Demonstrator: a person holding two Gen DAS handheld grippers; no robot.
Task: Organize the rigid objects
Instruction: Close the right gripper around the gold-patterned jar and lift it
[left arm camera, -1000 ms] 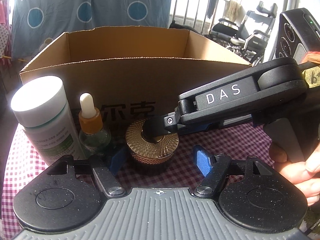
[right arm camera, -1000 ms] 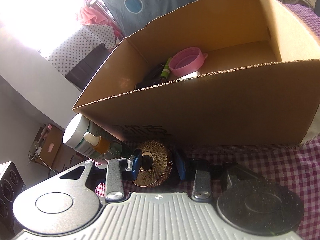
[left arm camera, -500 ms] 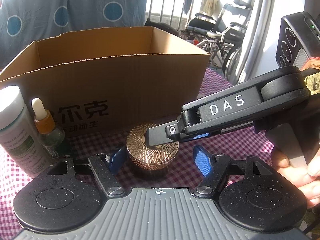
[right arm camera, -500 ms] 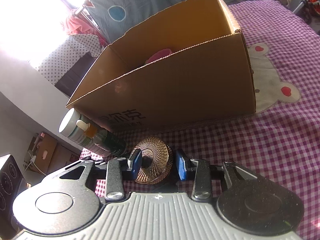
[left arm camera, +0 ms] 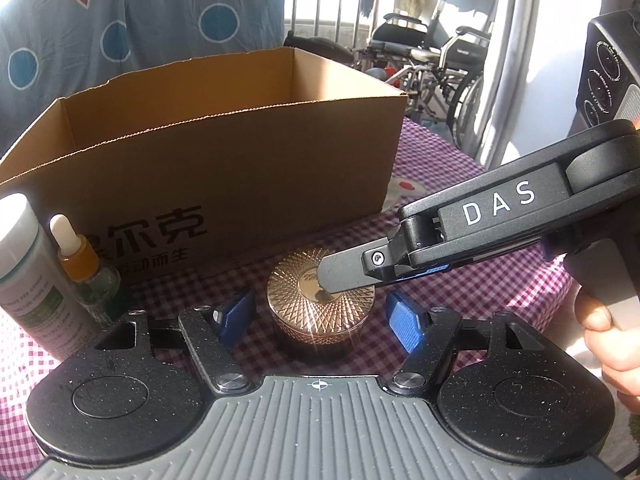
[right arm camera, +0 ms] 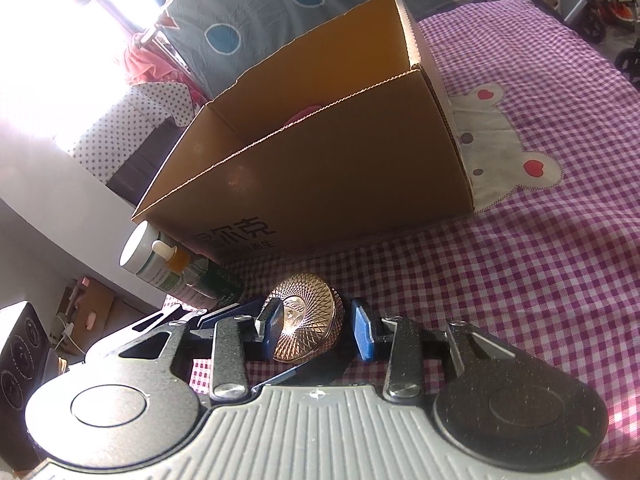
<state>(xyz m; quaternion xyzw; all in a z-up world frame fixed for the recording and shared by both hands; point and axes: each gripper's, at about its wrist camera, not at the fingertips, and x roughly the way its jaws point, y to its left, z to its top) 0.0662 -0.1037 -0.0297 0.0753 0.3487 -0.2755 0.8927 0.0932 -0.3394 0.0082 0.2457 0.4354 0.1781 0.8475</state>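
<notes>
We log the copper-lidded jar (left arm camera: pixel 320 300): a squat round pot standing upright on the checked tablecloth (left arm camera: pixel 460 184), just in front of the cardboard box (left arm camera: pixel 224 168), its axis vertical. The lid is metallic, with a fine cross-hatched relief and a smooth centre disc; the dark base looks like glass. We judge it rigid and fairly heavy.

The jar sits directly ahead of the left gripper (left arm camera: pixel 320 316), between its blue pads (left arm camera: pixel 404 320), which stand apart from the jar on both sides and touch nothing. The right gripper (right arm camera: pixel 316 330) reaches over the jar from the right. One of its fingers (left arm camera: pixel 344 274) lies across the lid centre and the other is beyond the lid rim, jaws part-closed; we cannot tell whether they pinch it.

The right hand (left arm camera: pixel 608 340) is therefore nearer to a lift. To the left stand a white-capped bottle (left arm camera: pixel 24 264) and an amber dropper bottle (left arm camera: pixel 84 268), touching each other.
</notes>
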